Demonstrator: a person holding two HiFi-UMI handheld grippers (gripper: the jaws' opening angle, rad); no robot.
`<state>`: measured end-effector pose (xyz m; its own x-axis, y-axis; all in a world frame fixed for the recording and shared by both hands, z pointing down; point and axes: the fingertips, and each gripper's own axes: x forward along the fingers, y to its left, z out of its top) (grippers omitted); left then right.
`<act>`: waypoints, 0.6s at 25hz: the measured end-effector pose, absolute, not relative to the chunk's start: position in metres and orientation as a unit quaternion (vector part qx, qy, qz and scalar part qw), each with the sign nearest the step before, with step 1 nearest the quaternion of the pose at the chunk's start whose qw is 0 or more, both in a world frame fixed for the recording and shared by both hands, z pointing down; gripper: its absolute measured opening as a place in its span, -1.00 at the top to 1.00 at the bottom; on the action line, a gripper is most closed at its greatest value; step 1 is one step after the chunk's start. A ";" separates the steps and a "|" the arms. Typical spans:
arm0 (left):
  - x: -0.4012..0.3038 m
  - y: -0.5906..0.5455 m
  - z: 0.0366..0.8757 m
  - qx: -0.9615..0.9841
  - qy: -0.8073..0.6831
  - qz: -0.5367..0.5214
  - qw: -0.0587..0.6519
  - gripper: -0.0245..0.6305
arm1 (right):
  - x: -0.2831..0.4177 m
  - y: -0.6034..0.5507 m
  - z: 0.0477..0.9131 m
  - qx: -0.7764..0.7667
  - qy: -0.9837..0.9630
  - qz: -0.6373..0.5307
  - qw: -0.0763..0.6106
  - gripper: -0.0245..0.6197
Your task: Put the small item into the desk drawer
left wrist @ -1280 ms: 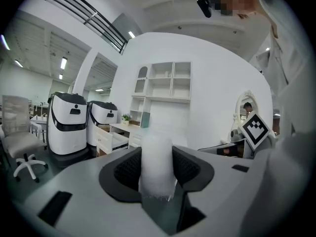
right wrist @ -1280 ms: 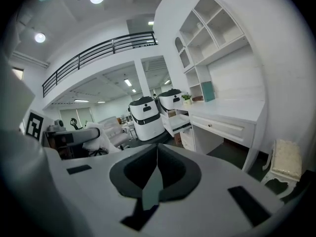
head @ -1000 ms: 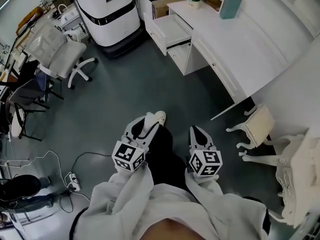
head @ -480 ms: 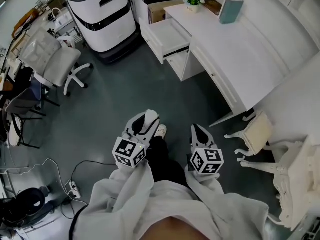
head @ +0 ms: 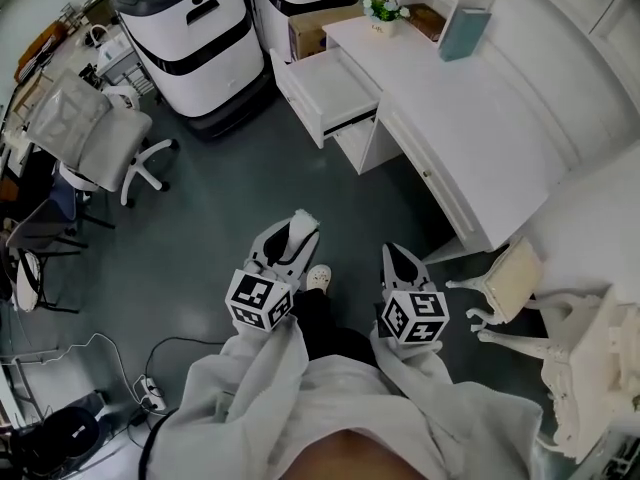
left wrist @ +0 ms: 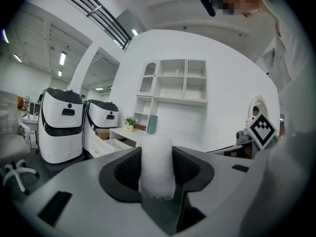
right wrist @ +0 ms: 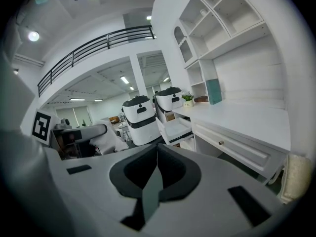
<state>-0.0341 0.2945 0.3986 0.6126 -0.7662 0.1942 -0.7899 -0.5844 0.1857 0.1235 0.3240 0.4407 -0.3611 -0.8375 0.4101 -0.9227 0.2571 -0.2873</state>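
Note:
A small white fuzzy roll (left wrist: 157,164) stands upright between the jaws of my left gripper (left wrist: 157,168), which is shut on it. In the head view the left gripper (head: 296,230) is held over the grey floor, the roll's white tip (head: 303,219) showing at its front. My right gripper (head: 393,256) is beside it, jaws shut with nothing between them (right wrist: 157,168). The white desk (head: 480,118) lies ahead to the right, with its upper drawer (head: 325,90) pulled open toward the floor. That open drawer (right wrist: 178,128) also shows past the right gripper's jaws.
Two large white-and-black machines (head: 190,38) stand beyond the drawer. A white office chair (head: 85,138) is at the left, a cream ornate chair (head: 515,278) at the right by the desk. A small potted plant (head: 383,8) and teal book (head: 463,30) sit on the desk. Cables (head: 150,388) lie on the floor.
Both grippers and the person have moved forward across the floor toward the desk; the open drawer is nearer and lower in the head view. The grip on the roll is unchanged.

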 end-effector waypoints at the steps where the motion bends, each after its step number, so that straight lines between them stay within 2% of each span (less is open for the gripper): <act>1: -0.036 0.287 0.398 0.888 -0.439 0.046 0.127 0.37 | 0.122 0.317 0.440 0.558 -0.788 0.244 0.089 0.82; 15: -0.050 0.195 0.398 0.896 -0.426 0.044 0.122 0.37 | 0.106 0.232 0.435 0.570 -0.784 0.227 0.091 0.82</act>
<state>-0.0504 0.1952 0.3983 0.6337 -0.7517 0.1828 -0.7732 -0.6078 0.1812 0.1063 0.2316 0.4355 -0.3332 -0.8534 0.4009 -0.9356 0.2466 -0.2527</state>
